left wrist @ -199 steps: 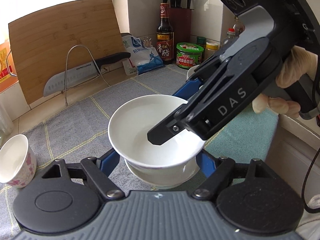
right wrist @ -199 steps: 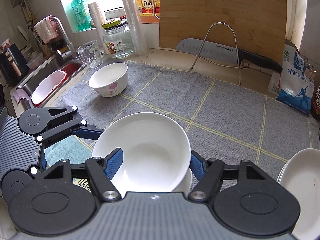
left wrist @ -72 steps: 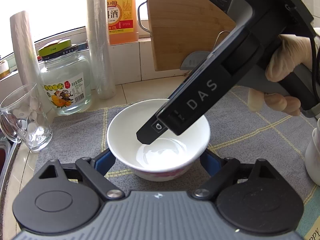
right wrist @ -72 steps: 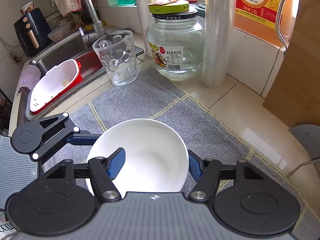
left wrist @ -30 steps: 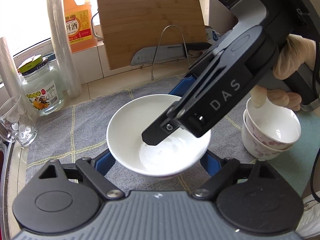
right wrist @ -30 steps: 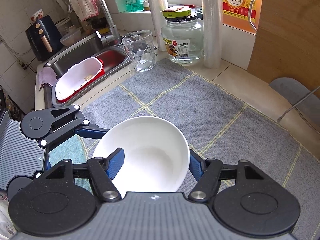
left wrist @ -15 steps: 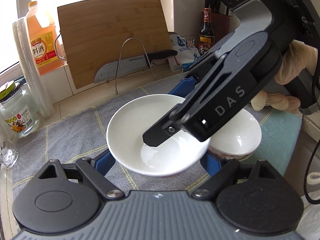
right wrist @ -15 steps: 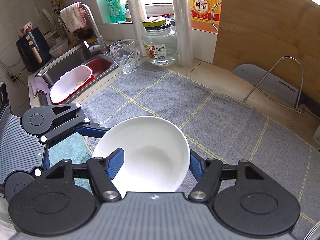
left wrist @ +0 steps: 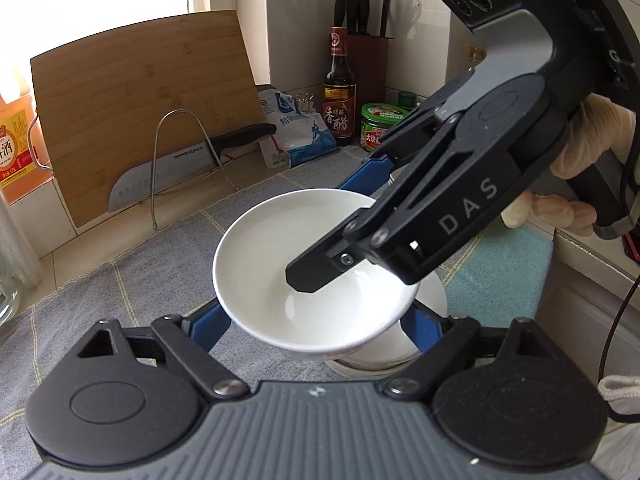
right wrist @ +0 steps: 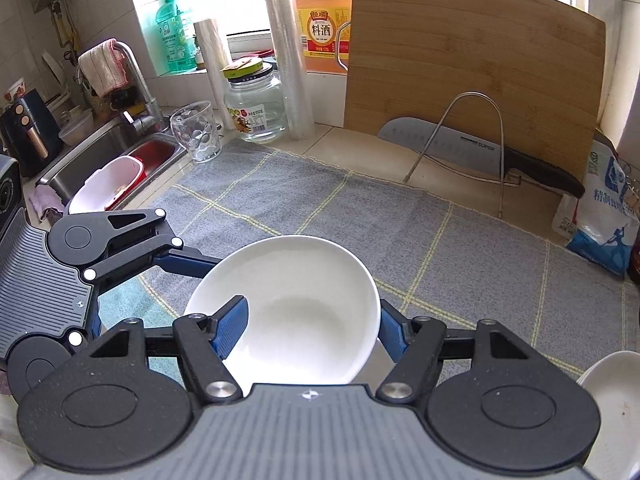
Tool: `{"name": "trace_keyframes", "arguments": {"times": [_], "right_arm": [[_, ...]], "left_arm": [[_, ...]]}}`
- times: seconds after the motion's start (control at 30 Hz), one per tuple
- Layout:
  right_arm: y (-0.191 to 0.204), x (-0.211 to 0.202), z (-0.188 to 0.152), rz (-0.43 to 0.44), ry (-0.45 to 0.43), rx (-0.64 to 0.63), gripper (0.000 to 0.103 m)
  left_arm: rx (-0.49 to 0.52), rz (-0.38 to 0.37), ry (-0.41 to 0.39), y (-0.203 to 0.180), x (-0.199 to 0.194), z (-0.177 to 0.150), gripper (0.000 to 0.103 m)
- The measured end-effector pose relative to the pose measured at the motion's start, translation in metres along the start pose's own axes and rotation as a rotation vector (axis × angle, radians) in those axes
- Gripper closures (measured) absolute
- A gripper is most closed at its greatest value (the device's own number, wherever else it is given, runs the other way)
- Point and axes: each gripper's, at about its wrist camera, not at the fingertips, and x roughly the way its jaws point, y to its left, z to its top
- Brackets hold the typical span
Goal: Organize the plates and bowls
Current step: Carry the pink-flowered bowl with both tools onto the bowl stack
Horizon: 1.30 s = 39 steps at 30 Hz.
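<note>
A plain white bowl (left wrist: 260,264) hangs above the grey mat with both grippers on it. My left gripper (left wrist: 316,316) is shut on it, a blue finger on each side of its outer wall. My right gripper (left wrist: 328,232), held by a gloved hand (left wrist: 576,168), is shut on the bowl's wall, one finger inside and one outside. In the right wrist view the bowl (right wrist: 304,280) sits in my right gripper (right wrist: 308,320), and the left gripper's fingers (right wrist: 184,258) reach in from the left. Just beneath the bowl a stack of white bowls (left wrist: 400,348) shows, mostly hidden.
A bamboo cutting board (right wrist: 472,64) and a knife on a wire rack (right wrist: 460,144) stand at the back. Bottles, a jar and a knife block (left wrist: 364,52) fill the far corner. The sink (right wrist: 100,160) and a glass (right wrist: 198,132) lie left. White plates (right wrist: 612,400) sit at the right.
Both grippers have carried the bowl to the right along the counter, from the window side to above the stack of bowls. Both grips look the same.
</note>
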Motion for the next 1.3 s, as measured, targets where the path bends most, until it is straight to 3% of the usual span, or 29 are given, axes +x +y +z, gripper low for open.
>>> {"name": "trace_keyframes", "arguments": {"times": [0.4, 1.0, 1.3], "right_arm": [[-0.018, -0.003, -0.030, -0.040, 0.023, 0.081, 0.029], [-0.024, 0.005, -0.039, -0.042, 0.042, 0.077, 0.028], [-0.024, 0.005, -0.041, -0.030, 0.027, 0.079, 0.019]], "left_arm": [[0.020, -0.080, 0.046, -0.015, 0.022, 0.000, 0.012], [0.024, -0.092, 0.078, -0.014, 0.034, 0.001, 0.012], [0.029, -0.102, 0.080, -0.012, 0.036, -0.001, 0.011]]}}
